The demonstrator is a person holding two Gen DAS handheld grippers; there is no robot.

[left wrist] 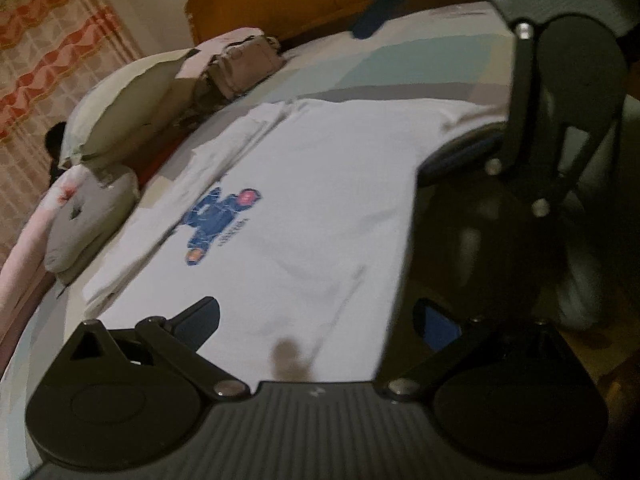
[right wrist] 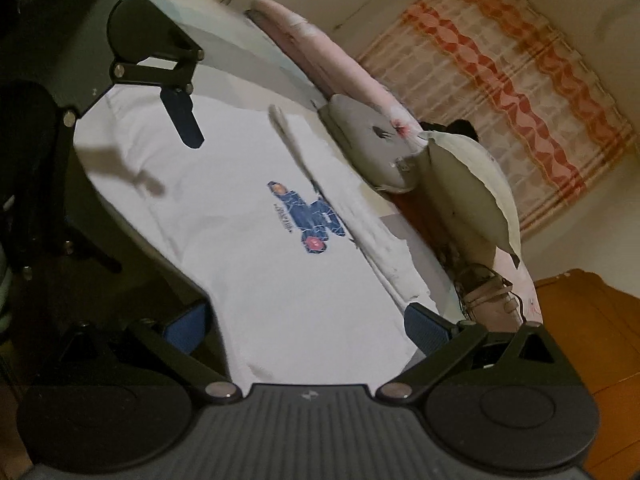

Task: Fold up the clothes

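White T-shirt (left wrist: 304,208) lies flat (blue print (left wrist: 218,226) up).

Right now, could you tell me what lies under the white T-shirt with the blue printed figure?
The white T-shirt lies flat on a pale patchwork bedsheet, which shows around its edges. Whatever is directly beneath the shirt is covered.

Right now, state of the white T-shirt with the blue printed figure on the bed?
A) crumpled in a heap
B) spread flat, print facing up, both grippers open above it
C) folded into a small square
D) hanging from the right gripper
B: the white T-shirt with the blue printed figure lies spread flat on the bed, print up, with the left gripper and right gripper both open and holding nothing.
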